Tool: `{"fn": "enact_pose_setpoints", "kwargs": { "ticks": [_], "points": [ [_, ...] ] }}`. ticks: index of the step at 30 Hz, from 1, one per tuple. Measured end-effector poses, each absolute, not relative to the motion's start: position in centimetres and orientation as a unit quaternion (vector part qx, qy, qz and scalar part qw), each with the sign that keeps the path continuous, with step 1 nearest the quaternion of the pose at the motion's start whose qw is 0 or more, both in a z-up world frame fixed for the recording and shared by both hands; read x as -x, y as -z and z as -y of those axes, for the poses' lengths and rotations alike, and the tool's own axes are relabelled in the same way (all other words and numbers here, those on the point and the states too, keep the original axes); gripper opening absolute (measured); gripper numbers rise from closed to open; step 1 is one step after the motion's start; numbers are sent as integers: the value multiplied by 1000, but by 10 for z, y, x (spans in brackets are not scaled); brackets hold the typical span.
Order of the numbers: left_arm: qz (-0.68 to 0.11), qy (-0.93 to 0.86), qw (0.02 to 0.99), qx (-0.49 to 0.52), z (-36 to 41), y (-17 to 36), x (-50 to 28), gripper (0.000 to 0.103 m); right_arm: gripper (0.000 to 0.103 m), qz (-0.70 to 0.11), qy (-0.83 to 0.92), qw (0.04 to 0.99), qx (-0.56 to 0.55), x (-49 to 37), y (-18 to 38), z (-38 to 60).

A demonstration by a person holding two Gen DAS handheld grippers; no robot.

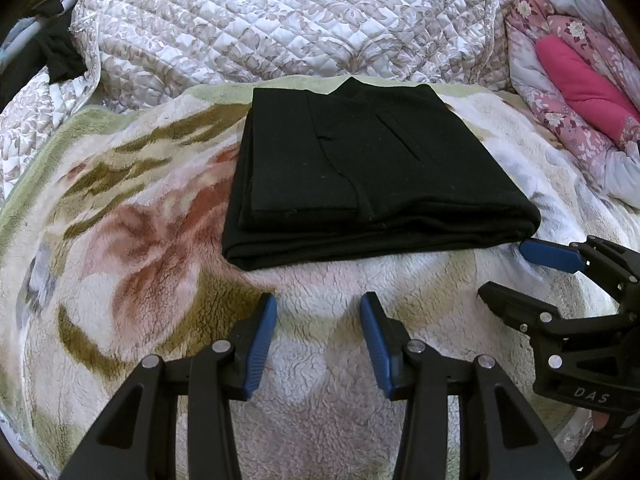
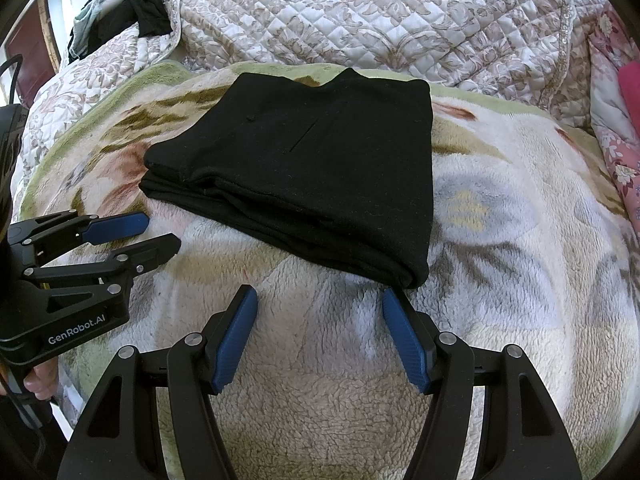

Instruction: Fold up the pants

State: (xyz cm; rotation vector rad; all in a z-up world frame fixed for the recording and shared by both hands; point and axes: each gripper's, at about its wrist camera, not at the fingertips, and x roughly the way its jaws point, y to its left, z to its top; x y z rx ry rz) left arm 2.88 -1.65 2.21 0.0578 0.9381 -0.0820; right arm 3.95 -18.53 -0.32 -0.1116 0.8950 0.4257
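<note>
The black pants [image 1: 376, 172] are lying folded into a compact rectangle on the fleece blanket [image 1: 132, 240] that is covering the bed, with the layers stacked so their edges are lining up along the near side. That neat stack suggests the folding is finished or very nearly so, and the bundle is sitting toward the far middle of the blanket, just in front of the quilted cover [image 1: 280, 20].

The left gripper [image 1: 318, 344] is hovering just short of the near edge of the pants, its jaws spread with nothing between them. The right gripper [image 2: 320, 336] is doing the same near the bundle's right corner, spread wider and also empty. Both are angling down at the fabric without touching it, probably because the hands are checking the result. A pink flowered comforter [image 1: 576, 92] is bunching up at the right, well apart from the pants.
</note>
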Motion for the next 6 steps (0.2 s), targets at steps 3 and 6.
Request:
{"fn": "enact_pose_setpoints", "kwargs": {
  "ticks": [3,6],
  "points": [
    [-452,39,891,-24,15,-22,-29,47,65,-429,-204,878,53,-39,3,185],
    [-451,40,891,-23,12,-22,-27,47,66,-425,-209,879,56,-39,3,187]
  ]
}}
